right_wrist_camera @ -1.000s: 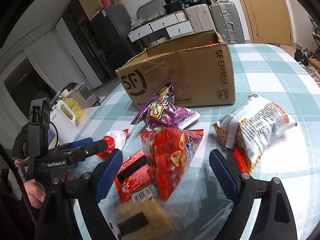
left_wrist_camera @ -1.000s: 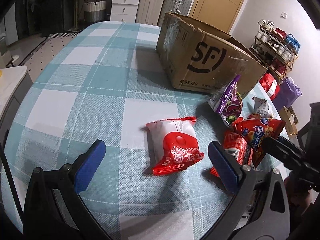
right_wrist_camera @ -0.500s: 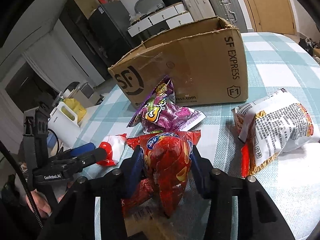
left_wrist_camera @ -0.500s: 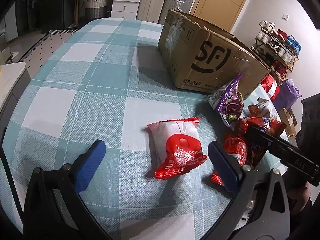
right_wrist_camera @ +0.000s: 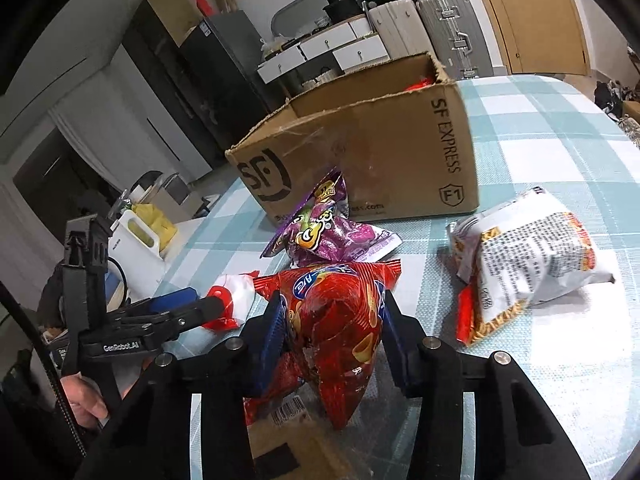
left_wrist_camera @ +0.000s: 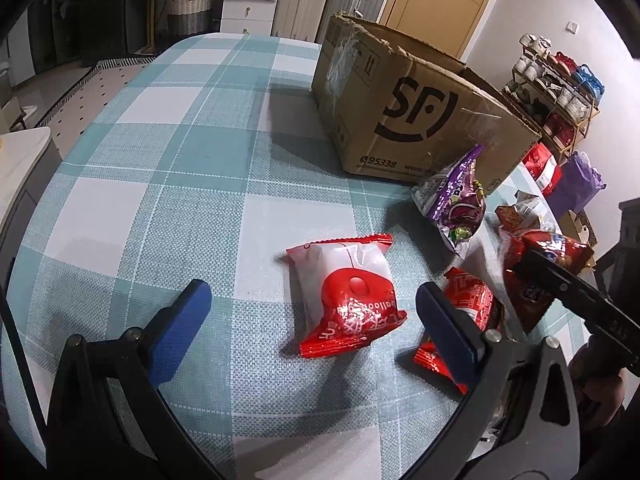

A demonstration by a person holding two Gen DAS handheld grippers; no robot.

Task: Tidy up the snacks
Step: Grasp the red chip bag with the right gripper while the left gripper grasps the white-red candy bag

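Pinching the puffy red foil chip bag (right_wrist_camera: 340, 332) between my right fingers (right_wrist_camera: 272, 332) just above the checked table (right_wrist_camera: 560, 380), left fingers (left_wrist_camera: 180, 320) spread wide around the red-and-white wrapped snack (left_wrist_camera: 348, 296), I risk crushing chips or losing the slick foil before reaching the open brown cardboard box (right_wrist_camera: 380, 152).

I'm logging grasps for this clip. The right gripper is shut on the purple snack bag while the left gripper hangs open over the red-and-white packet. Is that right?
Not quite. The right gripper is shut on the red chip bag, not the purple snack bag, which lies untouched near the cardboard box; the right wrist view shows this. The left gripper does hang open over the red-and-white packet.
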